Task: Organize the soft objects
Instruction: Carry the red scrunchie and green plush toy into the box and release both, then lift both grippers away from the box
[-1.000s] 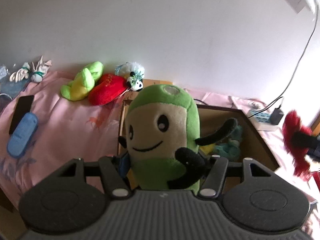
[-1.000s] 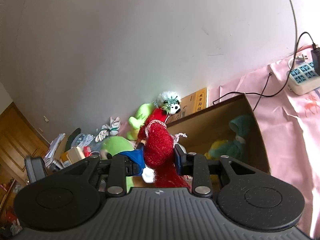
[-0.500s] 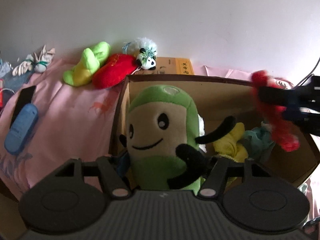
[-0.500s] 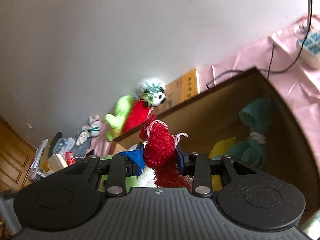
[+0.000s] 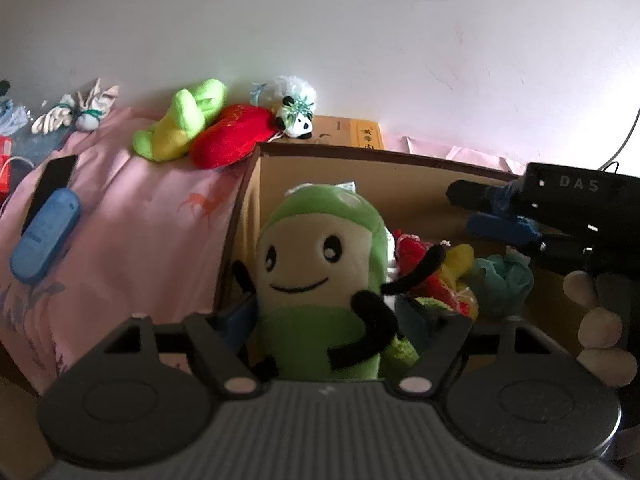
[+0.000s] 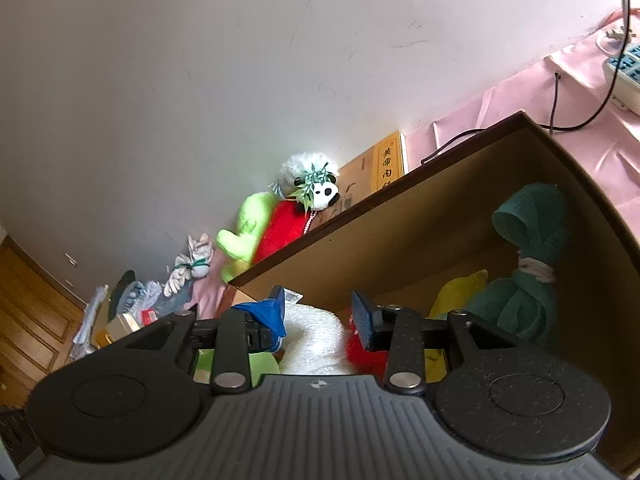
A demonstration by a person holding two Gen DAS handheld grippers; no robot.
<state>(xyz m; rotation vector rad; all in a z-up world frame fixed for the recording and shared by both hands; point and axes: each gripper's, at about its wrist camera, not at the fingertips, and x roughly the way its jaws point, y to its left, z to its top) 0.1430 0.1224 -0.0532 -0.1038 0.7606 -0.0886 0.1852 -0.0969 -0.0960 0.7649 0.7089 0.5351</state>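
Now, taking the cardboard box [image 5: 400, 176] as landmark. It sits open-topped on a pink cloth [image 5: 140, 220], its far rim toward the white wall.

Left hand-held gripper [image 5: 340, 320]: jaws have just been opening and stand wide. The green smiling plush [image 5: 320, 264] is upright between them, inside the box at its left wall; the blue pads are apart from its sides, so no grip shows.

Right hand-held gripper [image 6: 318, 316]: over the box's right part in the left wrist view [image 5: 480, 212], jaws have just been opening, now partly spread with nothing between the blue pads. The red knitted toy [image 5: 416, 256] lies in the box below it, beside the green plush, next to a yellow soft piece [image 5: 460, 260]. A teal bundle [image 6: 528, 280] tied with white cord lies toward the box's right wall. In the right wrist view something white and fluffy [image 6: 316, 340] lies in the box under the jaws; what it is I cannot tell.

Outside the box, just beyond its far left corner: a lime-green plush [image 5: 184, 124], a red plush [image 5: 232, 140] and a small panda [image 5: 298, 120], bunched together against the wall. A tan book [image 5: 352, 136] sits behind the far rim. Left of the box on the cloth: a blue case [image 5: 44, 236] and a black phone [image 5: 52, 180] touching it. Farther left, white knotted cloth toys [image 5: 80, 114]. To the right of the box, a power strip [image 6: 624, 68] with a black cable.
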